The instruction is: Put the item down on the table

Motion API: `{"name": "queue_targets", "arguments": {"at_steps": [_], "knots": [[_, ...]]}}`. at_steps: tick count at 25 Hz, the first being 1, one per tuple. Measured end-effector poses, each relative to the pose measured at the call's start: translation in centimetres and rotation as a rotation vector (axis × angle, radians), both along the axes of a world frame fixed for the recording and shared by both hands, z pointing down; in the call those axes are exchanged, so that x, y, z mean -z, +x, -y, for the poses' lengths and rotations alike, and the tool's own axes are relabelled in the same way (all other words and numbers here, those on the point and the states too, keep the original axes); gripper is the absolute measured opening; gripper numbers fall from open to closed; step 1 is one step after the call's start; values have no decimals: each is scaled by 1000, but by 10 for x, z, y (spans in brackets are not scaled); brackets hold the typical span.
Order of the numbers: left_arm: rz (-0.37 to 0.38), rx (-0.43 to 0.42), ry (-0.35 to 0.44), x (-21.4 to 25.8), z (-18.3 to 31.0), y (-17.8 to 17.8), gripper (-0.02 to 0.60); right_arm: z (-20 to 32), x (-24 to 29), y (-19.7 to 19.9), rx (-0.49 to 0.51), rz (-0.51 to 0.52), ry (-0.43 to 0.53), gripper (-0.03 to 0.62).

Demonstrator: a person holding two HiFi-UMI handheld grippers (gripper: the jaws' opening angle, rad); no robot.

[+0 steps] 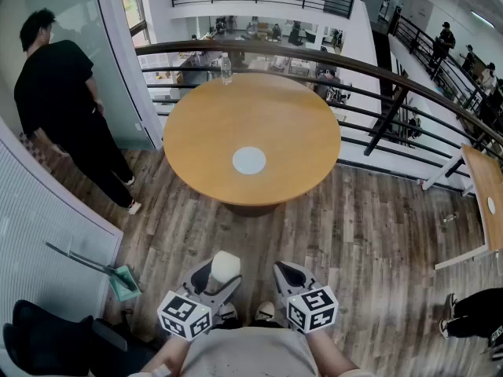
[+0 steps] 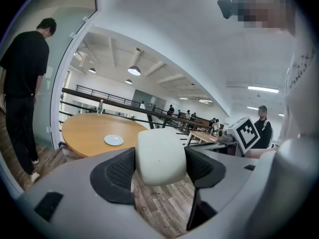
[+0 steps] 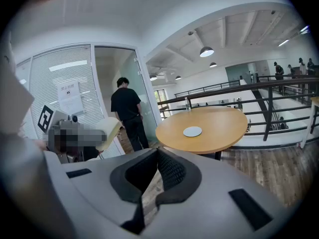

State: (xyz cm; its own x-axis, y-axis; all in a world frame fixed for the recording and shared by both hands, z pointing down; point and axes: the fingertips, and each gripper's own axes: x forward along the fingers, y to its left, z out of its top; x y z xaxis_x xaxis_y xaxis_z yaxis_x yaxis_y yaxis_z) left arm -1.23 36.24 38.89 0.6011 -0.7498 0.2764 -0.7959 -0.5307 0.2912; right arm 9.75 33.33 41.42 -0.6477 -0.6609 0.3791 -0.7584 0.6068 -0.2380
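A cream, rounded block (image 1: 226, 265) is held at waist height above the wooden floor, with my left gripper (image 1: 220, 277) shut on it. In the left gripper view the block (image 2: 160, 156) fills the gap between both dark pads. The round wooden table (image 1: 236, 124) stands ahead, well beyond both grippers, with a white disc (image 1: 249, 160) near its middle and a water bottle (image 1: 226, 67) at its far edge. My right gripper (image 1: 291, 275) is beside the left one, shut and holding nothing; its pads (image 3: 172, 171) meet in the right gripper view.
A person in black (image 1: 63, 116) stands to the table's left by a glass door. A dark railing (image 1: 377, 73) curves behind the table. Another table's edge (image 1: 483, 187) is at the right. A green dustpan (image 1: 122, 281) lies on the floor at the left.
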Motion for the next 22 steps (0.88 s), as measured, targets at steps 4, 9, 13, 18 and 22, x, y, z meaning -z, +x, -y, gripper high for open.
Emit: {"name": "queue_targets", "arguments": {"at_steps": [4,9,13,18,22], "knots": [[1,-4,2,3,1,3,318,-1,3,2,4,1,2,25],[7,-18,2,2,2,0,318,-2,1,-6,22,9,-2,25],[0,-28,11,2,3,-1,318,1,2,-5,-14,34,-5,25],[-4,-35,18,4,6,-9,318,7,4,-10,-43,62,-12,25],[9,-47,31,4,5,-21,318,6,3,-22,-50,56,-9,25]]}}
